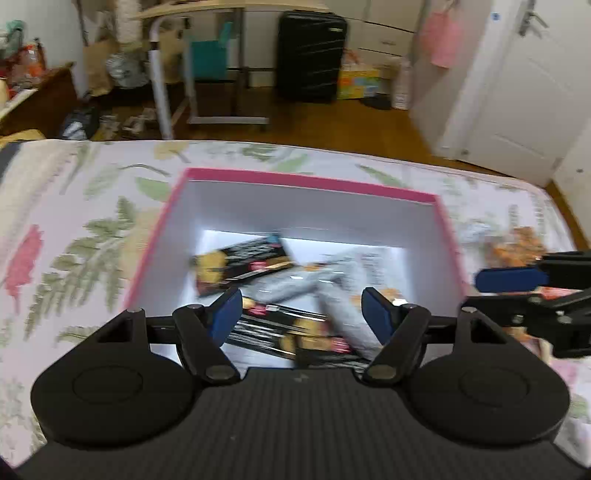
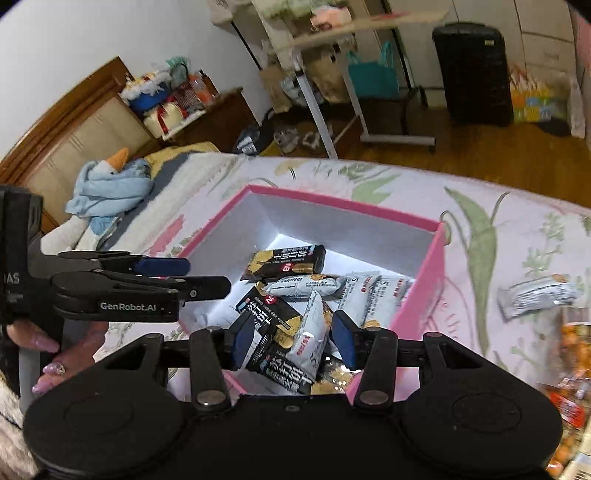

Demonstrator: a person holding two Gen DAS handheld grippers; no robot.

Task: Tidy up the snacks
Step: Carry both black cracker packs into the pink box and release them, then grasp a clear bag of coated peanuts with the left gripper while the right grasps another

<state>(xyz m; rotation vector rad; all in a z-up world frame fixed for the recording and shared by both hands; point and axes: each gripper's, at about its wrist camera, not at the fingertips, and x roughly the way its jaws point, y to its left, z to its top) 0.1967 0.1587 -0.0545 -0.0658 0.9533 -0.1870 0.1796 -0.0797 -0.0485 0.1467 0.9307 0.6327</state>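
Observation:
A pink box with white inside walls sits on the flowered bedspread; it also shows in the right wrist view. Inside lie several black snack packs and grey-white snack packs. My left gripper hovers open and empty over the box's near side. My right gripper is over the box's near edge, jaws apart, with a black pack and a white pack between them; contact is unclear. The right gripper shows at the right in the left wrist view. The left gripper shows at the left in the right wrist view.
A loose grey-white snack pack lies on the bed right of the box. A bag of orange snacks lies at the right edge. A blue plush toy is at the bed's left. A folding table and black suitcase stand on the floor beyond.

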